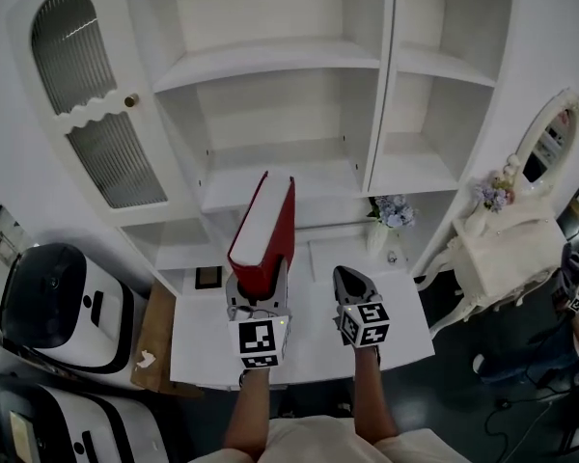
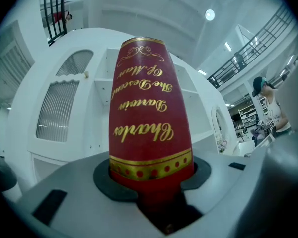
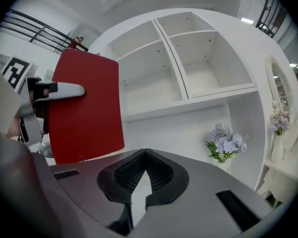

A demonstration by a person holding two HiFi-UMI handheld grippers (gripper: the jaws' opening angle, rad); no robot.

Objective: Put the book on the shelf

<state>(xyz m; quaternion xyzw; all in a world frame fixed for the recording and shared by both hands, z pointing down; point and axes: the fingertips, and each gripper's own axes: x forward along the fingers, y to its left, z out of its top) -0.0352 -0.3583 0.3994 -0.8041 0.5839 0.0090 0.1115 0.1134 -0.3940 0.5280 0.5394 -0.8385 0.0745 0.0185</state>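
A white shelf unit (image 1: 270, 66) rises behind a white worktop (image 1: 309, 345). In front of the unit's lower middle shelf, the left hand-held gripper (image 1: 258, 292) is clamped on the lower end of the red book (image 1: 263, 230) — standing on end, gold-lettered spine, not yet on any shelf. Just right of it, the right hand-held gripper (image 1: 350, 283) has its jaws closed together — on nothing.

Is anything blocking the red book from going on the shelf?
Nothing visible does. The left gripper holds the red book up before the white shelf, and the open compartments ahead look bare.
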